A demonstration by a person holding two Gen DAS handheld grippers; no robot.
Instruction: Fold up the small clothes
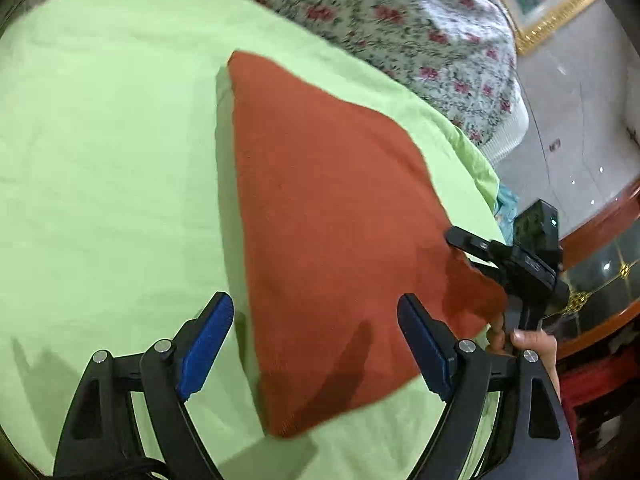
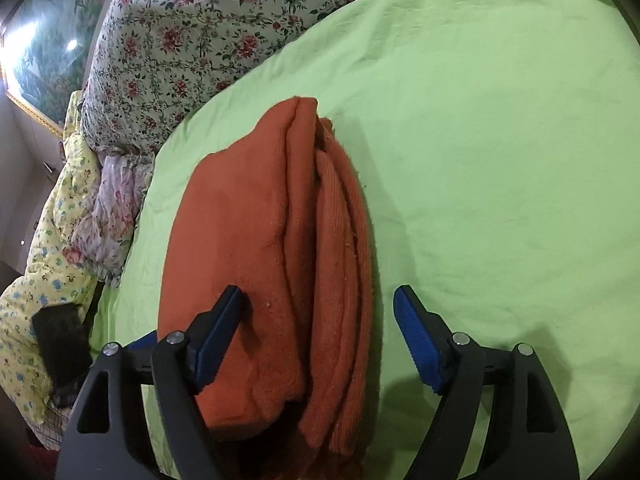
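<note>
left gripper (image 1: 316, 344): jaws spread wide, nothing pinched. the near part of the folded orange knit garment (image 1: 340, 240) lies in the gap between them, but the blue pads (image 1: 206, 346) stand off it on both sides.

garment lies on the light green bed sheet (image 1: 100, 160), folded into a compact block. in the right wrist view the stacked layer edges of the orange knit garment (image 2: 280, 248) run away from the camera, ribbed knit on the right side of the stack.

right gripper (image 2: 320, 340): jaws spread too, nothing clamped. left pad sits over or just against the top layer, can't tell which; right pad hangs over bare green bed sheet (image 2: 500, 160) beside the stack. from the left wrist view the right gripper (image 1: 480, 256) is at the garment's far right corner, a hand (image 1: 528, 344) on its grip.

step, my read: fold looks finished, both tools let go. next is either pressing the stack flat or lifting the bundle aside. a lift needs both jaws to close across all layers together, or the loose ribbed edges will splay.

behind the sheet: floral quilt (image 2: 192, 40), a yellow printed quilt (image 2: 48, 216) at far left, a gilt picture frame (image 1: 552, 12).

writing: small marks on the right gripper's camera body, too blurred to read. no labels on the garment.
</note>
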